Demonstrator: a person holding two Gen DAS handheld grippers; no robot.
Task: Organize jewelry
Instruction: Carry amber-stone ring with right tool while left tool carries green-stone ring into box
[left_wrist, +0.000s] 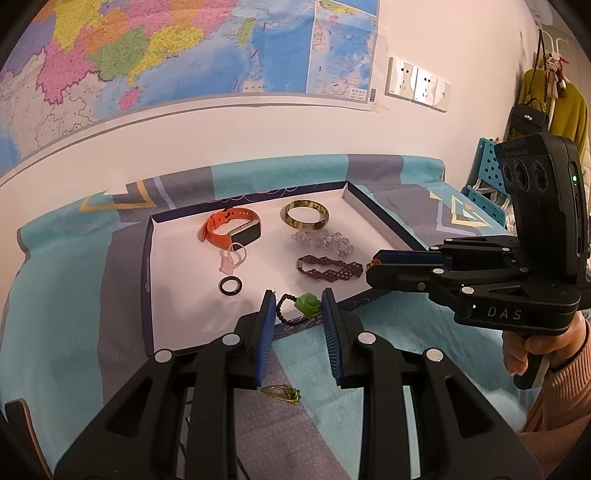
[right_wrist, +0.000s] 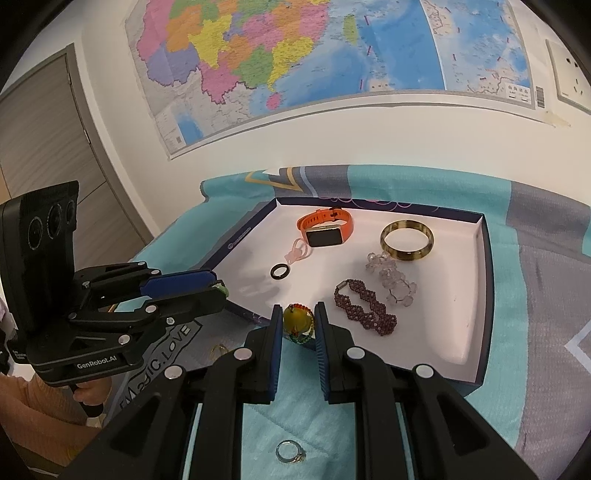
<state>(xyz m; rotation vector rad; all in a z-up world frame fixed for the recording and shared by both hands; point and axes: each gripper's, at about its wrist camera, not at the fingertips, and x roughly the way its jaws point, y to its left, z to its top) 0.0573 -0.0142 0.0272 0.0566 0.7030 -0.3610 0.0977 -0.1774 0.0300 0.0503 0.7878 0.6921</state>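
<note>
Left wrist view: the left gripper (left_wrist: 299, 306) has its blue pads closed on a green pendant (left_wrist: 307, 305), which sits between the fingertips with its dark bead cord (left_wrist: 282, 310) looping out toward the left finger. Pendant and cord hang at the near rim of the tray (left_wrist: 147, 258), right over the edge. A gold ring with a green stone (left_wrist: 282, 393) lies on the cloth (left_wrist: 74, 332) below the jaws, outside the tray.

Right wrist view: the right gripper (right_wrist: 298, 325) is clamped on a yellow bead (right_wrist: 297, 319) strung with small red and green beads; it sits squarely between the two pads, near the fingertips, over the near edge of the tray (right_wrist: 484, 295). A silver ring (right_wrist: 290, 452) lies on the cloth under the fingers, outside the tray.

Inside the tray (white floor, dark rim) lie an orange watch (right_wrist: 325, 229), an amber bangle (right_wrist: 406, 240), a clear bead bracelet (right_wrist: 391, 278), a purple bead bracelet (right_wrist: 365, 312), a black ring (right_wrist: 279, 271) and a pale pink piece (right_wrist: 299, 253) just beside the watch. The purple bracelet lies near the right gripper's right finger, not touching it.

Each gripper shows in the other's view, held by a hand (left_wrist: 532, 343) in an orange-pink sleeve (right_wrist: 33, 413). A map (right_wrist: 295, 66) hangs on the wall behind.
</note>
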